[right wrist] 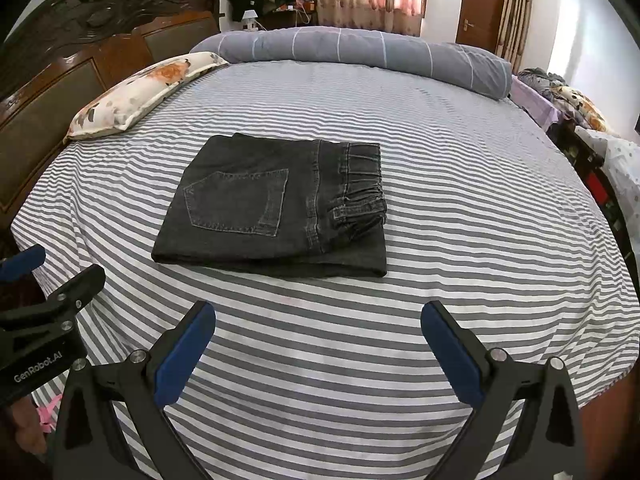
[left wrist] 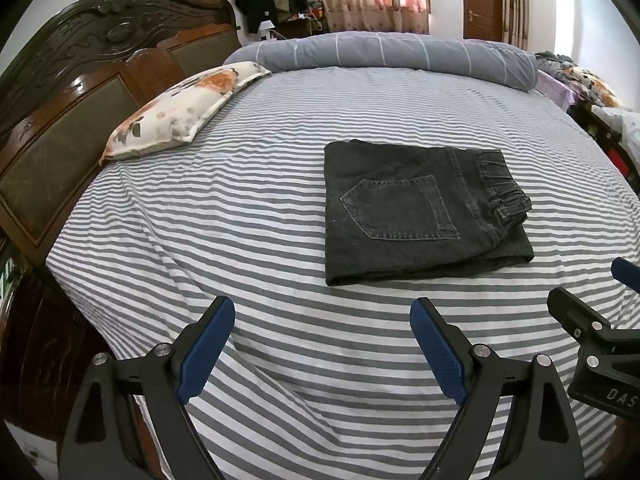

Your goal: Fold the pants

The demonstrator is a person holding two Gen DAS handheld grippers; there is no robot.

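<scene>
Dark grey denim pants lie folded into a compact rectangle on the striped bed, back pocket up, elastic waistband to the right. They also show in the right wrist view. My left gripper is open and empty, held above the sheet in front of the pants and a little to their left. My right gripper is open and empty, in front of the pants and a little to their right. Neither gripper touches the pants. Each gripper shows at the other view's edge: the right gripper and the left gripper.
The grey-and-white striped sheet covers the bed. A floral pillow lies at the back left by the dark wooden headboard. A rolled grey duvet lies along the far edge. Clutter stands to the right of the bed.
</scene>
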